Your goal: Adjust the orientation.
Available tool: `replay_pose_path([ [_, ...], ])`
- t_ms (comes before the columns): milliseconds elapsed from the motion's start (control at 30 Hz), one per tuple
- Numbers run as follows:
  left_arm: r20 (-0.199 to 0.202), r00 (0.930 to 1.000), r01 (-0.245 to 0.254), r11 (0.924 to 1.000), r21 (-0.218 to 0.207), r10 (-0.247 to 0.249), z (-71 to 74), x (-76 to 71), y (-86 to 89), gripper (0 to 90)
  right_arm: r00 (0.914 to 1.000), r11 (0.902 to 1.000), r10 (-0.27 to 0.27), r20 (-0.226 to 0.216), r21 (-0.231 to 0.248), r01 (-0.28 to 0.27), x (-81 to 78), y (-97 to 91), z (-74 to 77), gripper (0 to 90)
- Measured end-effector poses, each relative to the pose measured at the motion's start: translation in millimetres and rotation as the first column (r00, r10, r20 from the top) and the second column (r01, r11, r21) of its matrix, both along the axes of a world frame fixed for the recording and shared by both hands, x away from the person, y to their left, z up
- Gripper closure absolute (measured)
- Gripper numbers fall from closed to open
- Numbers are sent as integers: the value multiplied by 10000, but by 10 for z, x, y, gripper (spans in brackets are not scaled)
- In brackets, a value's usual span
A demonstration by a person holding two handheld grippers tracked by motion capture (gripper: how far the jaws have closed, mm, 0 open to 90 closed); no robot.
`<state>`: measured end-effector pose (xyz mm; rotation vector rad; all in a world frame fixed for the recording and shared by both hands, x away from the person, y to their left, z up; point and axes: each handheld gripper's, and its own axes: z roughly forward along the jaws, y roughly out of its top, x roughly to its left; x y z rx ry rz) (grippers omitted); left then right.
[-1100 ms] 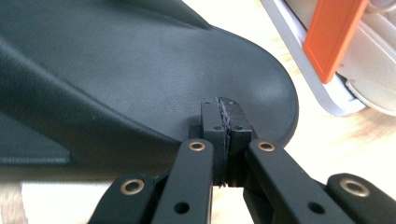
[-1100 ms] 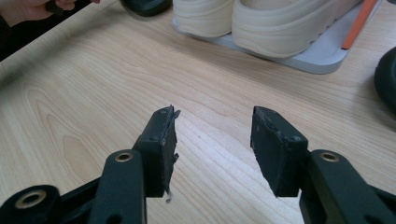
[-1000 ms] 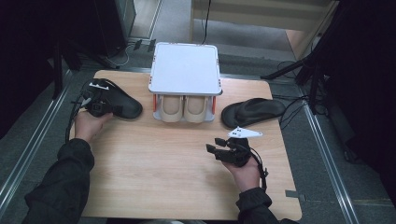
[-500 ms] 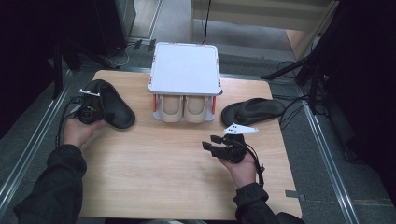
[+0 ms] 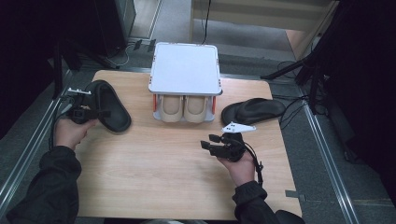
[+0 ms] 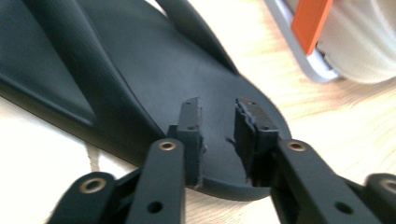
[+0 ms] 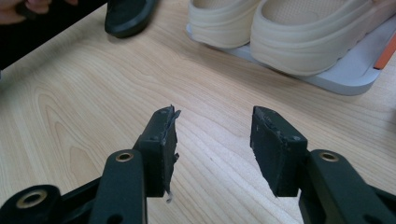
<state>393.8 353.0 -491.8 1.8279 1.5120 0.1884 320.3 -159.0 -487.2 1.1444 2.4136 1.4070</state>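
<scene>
A black slipper (image 5: 108, 106) lies at the table's left, and another black slipper (image 5: 254, 111) lies at the right. My left gripper (image 5: 95, 111) sits at the left slipper's near edge. In the left gripper view the left gripper (image 6: 218, 116) has just been opening its jaws; they stand apart over the slipper's sole (image 6: 154, 74) and the pads do not press on it. My right gripper (image 5: 212, 142) hovers open above bare wood in front of the rack, with nothing between its jaws (image 7: 212, 126).
A white two-tier rack (image 5: 185, 69) with orange posts stands at the table's back middle. A pair of beige shoes (image 5: 183, 108) sits on its lower shelf, also close ahead in the right gripper view (image 7: 299, 32). Metal rails run along both table sides.
The left hand drew the left slipper a little leftward and nearer the person, and its jaws came apart. The right hand has hardly moved.
</scene>
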Motion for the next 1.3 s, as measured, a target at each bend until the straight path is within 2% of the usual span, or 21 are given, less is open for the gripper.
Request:
replay_pose_path([
  [100,195,9994,-271,9996,124,269,82,20,58,607,10000,10000,18,7,-45,-18,-2,3,-6,515],
  [200,168,9989,-454,9979,469,447,89,62,133,551,10000,9999,4,-49,-123,-5,-15,1,-9,515],
  [267,79,9972,-746,9964,412,743,71,106,200,529,10000,9999,-27,-14,-151,27,-28,-11,-8,514],
  [400,83,9946,-1039,9932,535,1036,26,215,265,522,9998,9998,-192,49,-85,193,-61,-55,-15,515],
  [500,75,9925,-1219,9914,468,1217,0,282,297,517,9995,9994,-309,-42,-123,309,-88,-83,-26,518],
  [633,22,9923,-1241,9912,465,1241,-51,376,317,502,9992,9991,-405,-38,-140,405,-116,-117,-33,518],
  [700,9,9901,-1399,9884,593,1401,-76,409,326,497,9988,9987,-477,-95,-192,475,-128,-131,-34,517],
  [767,193,9880,-1538,9867,536,1529,-101,430,323,497,9985,9984,-536,-61,-175,535,-145,-150,-36,517],
  [933,333,9841,-1761,9833,464,1747,-170,478,327,496,9976,9975,-690,-54,-166,689,-181,-196,-46,518],
  [1033,275,9840,-1773,9824,581,1760,-216,500,318,503,9972,9971,-745,-31,-163,744,-194,-216,-44,518],
  [1167,240,9860,-1658,9850,485,1648,-243,514,305,529,9967,9966,-809,-35,-158,808,-199,-231,-45,518],
  [1200,195,9873,-1585,9864,446,1578,-238,513,302,560,9967,9966,-816,-34,-155,815,-199,-232,-45,518],
  [1300,184,9858,-1677,9851,372,1671,-234,513,300,585,9968,9967,-801,-37,-153,800,-198,-228,-46,518],
])
